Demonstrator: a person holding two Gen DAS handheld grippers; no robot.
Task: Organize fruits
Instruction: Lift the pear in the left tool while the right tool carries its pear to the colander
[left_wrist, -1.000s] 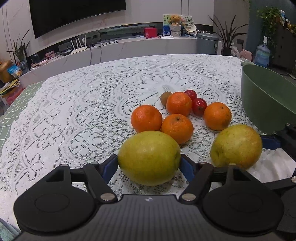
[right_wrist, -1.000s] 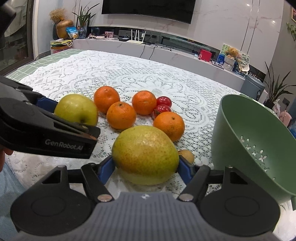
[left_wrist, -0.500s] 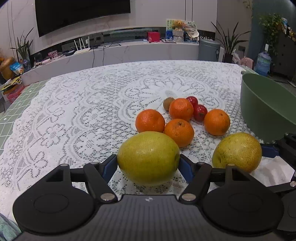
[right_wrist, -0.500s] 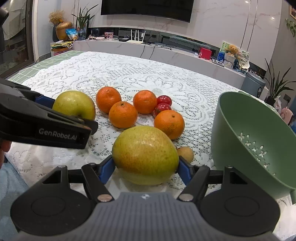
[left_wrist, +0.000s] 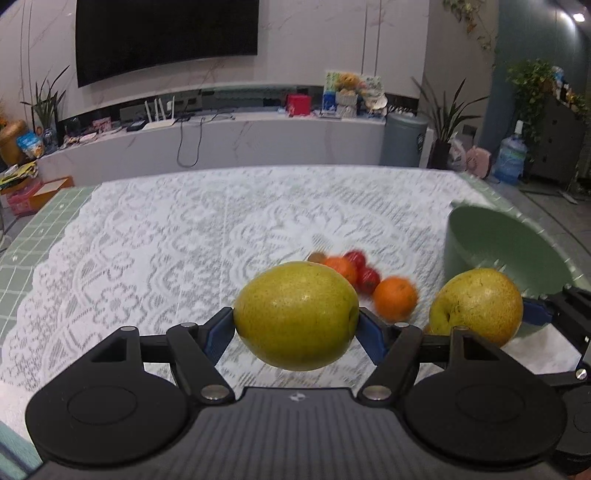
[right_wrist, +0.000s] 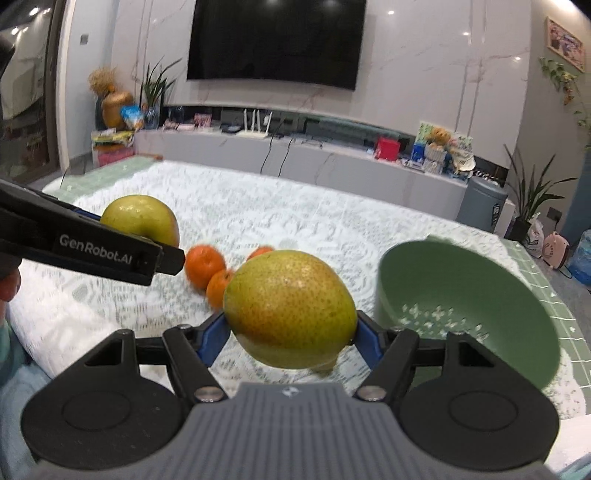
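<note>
— Both pears have come up off the lace since a second ago; we had them sitting on the cloth then, and now each hangs in the air.

— Agreed. Our left claw (left_wrist: 296, 325) has its blue pads pressed on either side of the greener pear (left_wrist: 296, 314), jaws spread wide around it, a firm hold.

— And our right claw (right_wrist: 290, 326) is clamped the same way on the rosier pear (right_wrist: 290, 308), which shows again at the right of the left view, just in front of the bowl.

— From the right view we see the left claw from the side, its pear raised above the worktop (right_wrist: 258, 221).

— Beyond the claws, the oranges (left_wrist: 394, 298) lie in a blurred cluster on the lace cloth (left_wrist: 166, 258), with two small red fruits (left_wrist: 367, 278) touching them and a small brown fruit (left_wrist: 317, 257) at the far edge.

— The green colander bowl (right_wrist: 480, 295) stands to the right of that cluster, tilted toward us, its perforated bottom showing, nothing in it.

— A fingertip (right_wrist: 9, 288) shows at the left edge below the left claw's arm.

— Further off, a low marble shelf (right_wrist: 332, 158) runs under a dark television (right_wrist: 275, 40).
</note>
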